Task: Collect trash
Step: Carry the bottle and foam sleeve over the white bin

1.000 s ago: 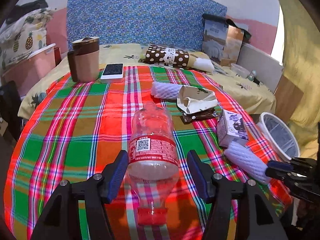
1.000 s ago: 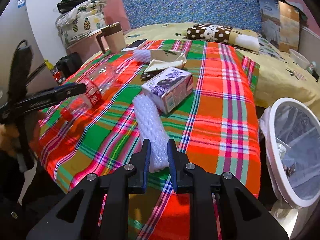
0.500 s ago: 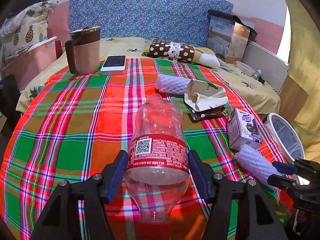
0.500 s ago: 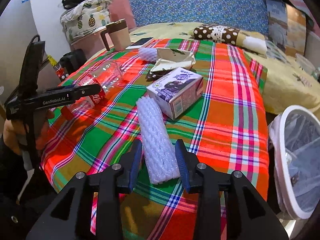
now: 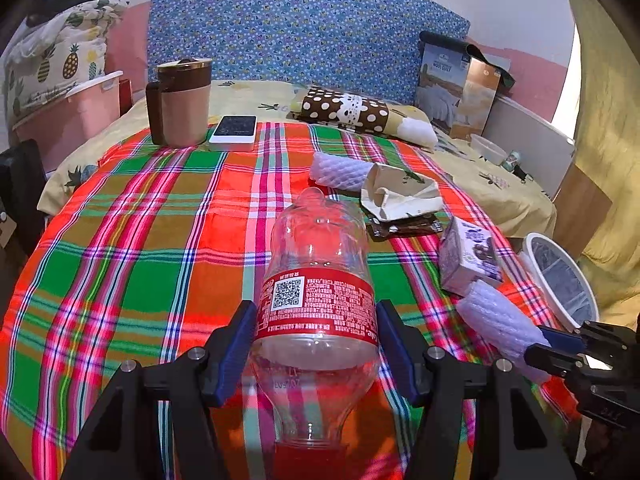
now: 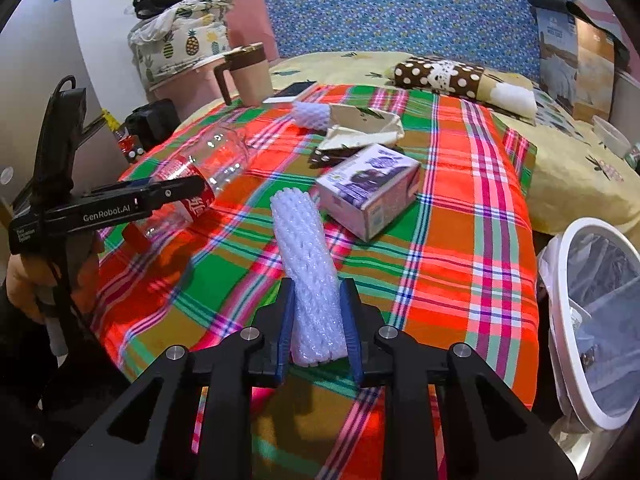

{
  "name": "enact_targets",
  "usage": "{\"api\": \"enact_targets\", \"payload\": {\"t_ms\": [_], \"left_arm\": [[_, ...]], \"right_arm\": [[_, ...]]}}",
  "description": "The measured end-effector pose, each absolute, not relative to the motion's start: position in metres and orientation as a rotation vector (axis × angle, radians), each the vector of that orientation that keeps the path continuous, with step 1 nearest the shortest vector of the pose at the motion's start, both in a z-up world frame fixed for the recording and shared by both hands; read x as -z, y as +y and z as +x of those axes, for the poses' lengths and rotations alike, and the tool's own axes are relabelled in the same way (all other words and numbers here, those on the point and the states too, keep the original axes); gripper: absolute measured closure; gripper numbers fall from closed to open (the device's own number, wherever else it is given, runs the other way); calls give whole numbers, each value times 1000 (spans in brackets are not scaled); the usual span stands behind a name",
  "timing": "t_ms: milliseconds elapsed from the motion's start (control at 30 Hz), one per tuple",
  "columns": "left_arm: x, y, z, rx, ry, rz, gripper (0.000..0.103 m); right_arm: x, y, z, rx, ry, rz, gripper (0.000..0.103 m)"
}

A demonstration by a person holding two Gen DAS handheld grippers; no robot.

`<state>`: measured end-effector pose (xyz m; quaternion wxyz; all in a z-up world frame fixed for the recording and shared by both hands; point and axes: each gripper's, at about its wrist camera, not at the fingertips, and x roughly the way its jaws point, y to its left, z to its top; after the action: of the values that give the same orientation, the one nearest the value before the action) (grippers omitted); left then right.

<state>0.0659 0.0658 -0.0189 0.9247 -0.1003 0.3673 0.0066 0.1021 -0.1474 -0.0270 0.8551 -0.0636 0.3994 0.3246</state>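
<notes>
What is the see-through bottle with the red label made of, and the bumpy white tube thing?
The see-through bottle with the red label looks like thin clear plastic: glossy, and the plaid cloth shows through it. The bumpy white tube seems to be soft foam netting, matte, with an open mesh pattern.

right gripper (image 6: 318, 330) closing around the foam sleeve (image 6: 306, 268) after reopening.

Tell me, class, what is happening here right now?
A person is clearing rubbish off a plaid cloth. The left tool grips a clear plastic bottle with a red label. The right tool is closing around a white foam net sleeve. A white-rimmed lined bin waits beside the table.
</notes>
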Motion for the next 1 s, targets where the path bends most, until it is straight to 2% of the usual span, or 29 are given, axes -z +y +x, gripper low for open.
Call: {"api": "enact_targets", "payload": {"t_ms": [433, 1000], "left_arm": [[-10, 29, 46, 80, 700, -205, 42], [-24, -59, 70, 289, 688, -156, 42]], "right_arm": [[3, -171, 97, -620, 759, -78, 78], [-2, -229, 104, -435, 726, -4, 78]]}}
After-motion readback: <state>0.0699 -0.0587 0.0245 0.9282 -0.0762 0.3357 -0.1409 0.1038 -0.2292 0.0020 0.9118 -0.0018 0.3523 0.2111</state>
